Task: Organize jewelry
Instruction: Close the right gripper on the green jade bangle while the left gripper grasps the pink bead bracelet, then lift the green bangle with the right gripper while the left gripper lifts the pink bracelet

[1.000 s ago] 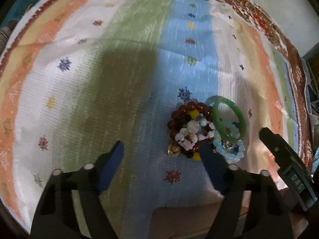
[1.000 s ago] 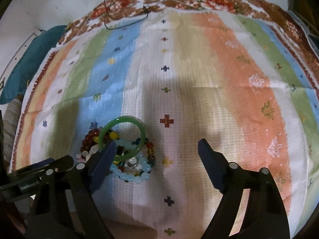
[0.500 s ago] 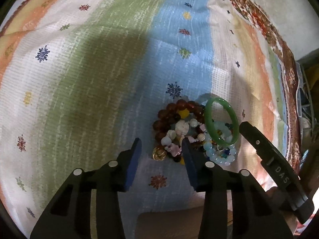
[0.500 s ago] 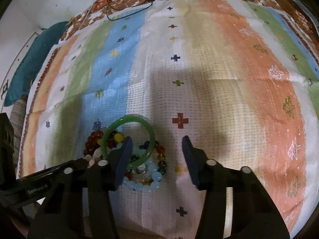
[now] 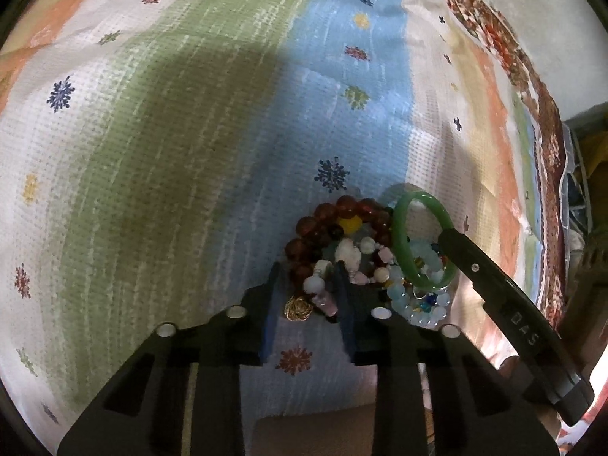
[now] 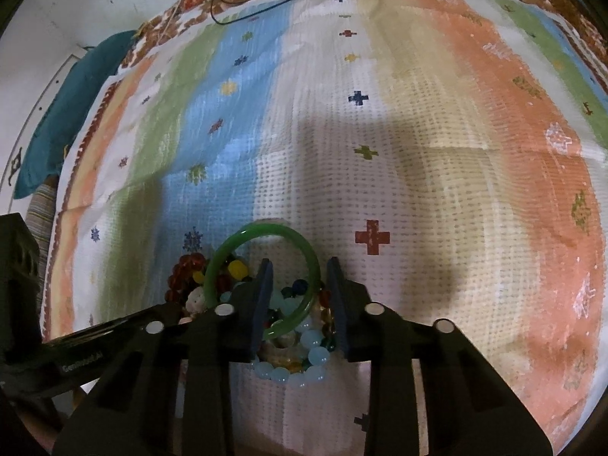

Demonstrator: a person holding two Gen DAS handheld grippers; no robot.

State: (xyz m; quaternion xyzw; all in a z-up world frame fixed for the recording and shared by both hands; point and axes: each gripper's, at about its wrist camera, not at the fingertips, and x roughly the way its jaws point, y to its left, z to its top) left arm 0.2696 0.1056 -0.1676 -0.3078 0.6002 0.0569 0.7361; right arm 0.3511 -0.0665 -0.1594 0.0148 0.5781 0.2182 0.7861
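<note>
Striped woven cloth [image 5: 190, 133] in green, blue, white and orange, dotted with small stars and crosses, spread wide under both cameras. Teal cushion [image 6: 57, 125] at the far left edge in the right wrist view, thin black cable [image 6: 258, 3] looped near the far patterned border.

Jewelry in one small heap [image 5: 353, 243] on the blue and white stripes, directly under the two tools. Dark red beads [image 5: 323, 212] on the heap's left, green bangle [image 5: 402, 250] tilted on its right, pale blue beads [image 5: 421, 311] under the bangle, white and pink beads [image 5: 319, 285] in the middle, gold wire ball [image 5: 298, 307] at the near left edge.

Left gripper [image 5: 307, 266] pointed steeply down, jaws just closing and now narrow, white and pink beads and the gold ball between the blue pads. Firm contact with the beads not clear from the frames.

Right gripper [image 6: 299, 262] likewise steep, jaws just closing and now narrow, straddling the near right arc of the bangle, pale blue beads also in the gap. Actual pinch on the bangle impossible to confirm.

Both tools close together, each one's black finger visible at the edge of the other's view.
</note>
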